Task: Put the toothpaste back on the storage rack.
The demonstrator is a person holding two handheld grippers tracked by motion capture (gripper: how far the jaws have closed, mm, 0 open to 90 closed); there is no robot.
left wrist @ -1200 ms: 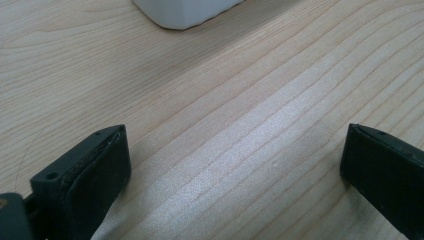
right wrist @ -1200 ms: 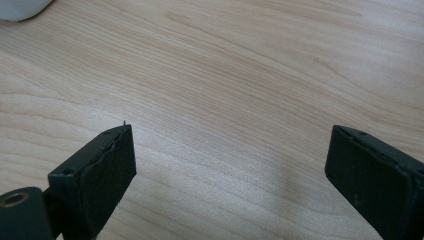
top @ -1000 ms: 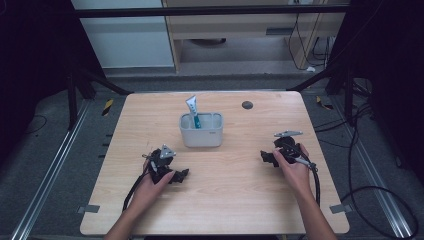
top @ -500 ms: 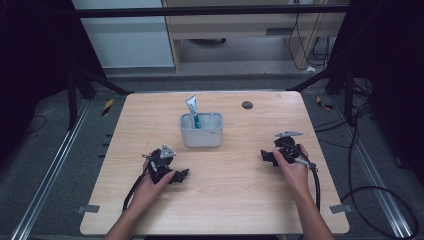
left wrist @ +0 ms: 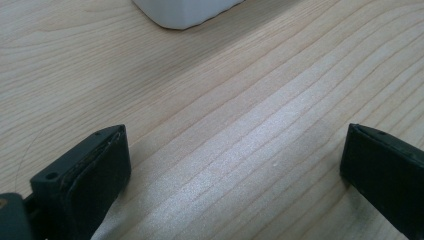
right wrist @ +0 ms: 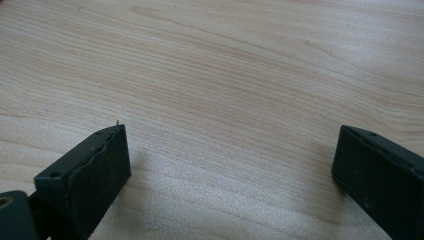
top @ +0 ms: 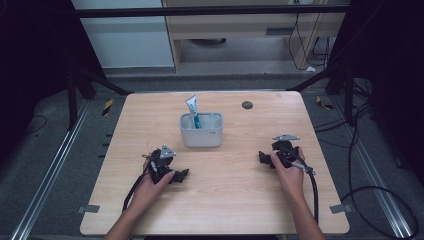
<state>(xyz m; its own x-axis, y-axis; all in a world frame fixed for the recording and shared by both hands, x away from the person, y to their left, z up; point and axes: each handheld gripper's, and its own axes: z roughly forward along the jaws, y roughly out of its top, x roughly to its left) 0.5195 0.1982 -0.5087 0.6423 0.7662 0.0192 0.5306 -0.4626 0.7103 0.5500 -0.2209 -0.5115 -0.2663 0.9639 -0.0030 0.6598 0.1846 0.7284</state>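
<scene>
Table (top: 225,210): pale wood with fine straight grain and a soft sheen, rectangular, with rounded corners.
Left gripper (top: 181,175): black, blocky, with a grey three-cornered plate on top; it rests on the near left of the table in the person's left hand (top: 152,182).
Left jaws: spread wide with bare wood between them, holding nothing; the flat inner pads look ridged in the left gripper view.
Right gripper (top: 263,158): black, with the same kind of grey plate; it lies on the near right in the right hand (top: 289,172), with a thick black cable trailing back.
Right jaws: wide apart and empty over bare grain.
Holder (top: 201,131): light grey, smooth, a rounded rectangular tub divided into compartments, at the table's middle, farther off than both grippers and between them.
Tube (top: 193,111): white with a teal lower part, flat-ended; it stands tilted in the holder's left compartment.
Small disc (top: 247,104): dark, round and flat, far right of the holder, well apart from it.
</scene>
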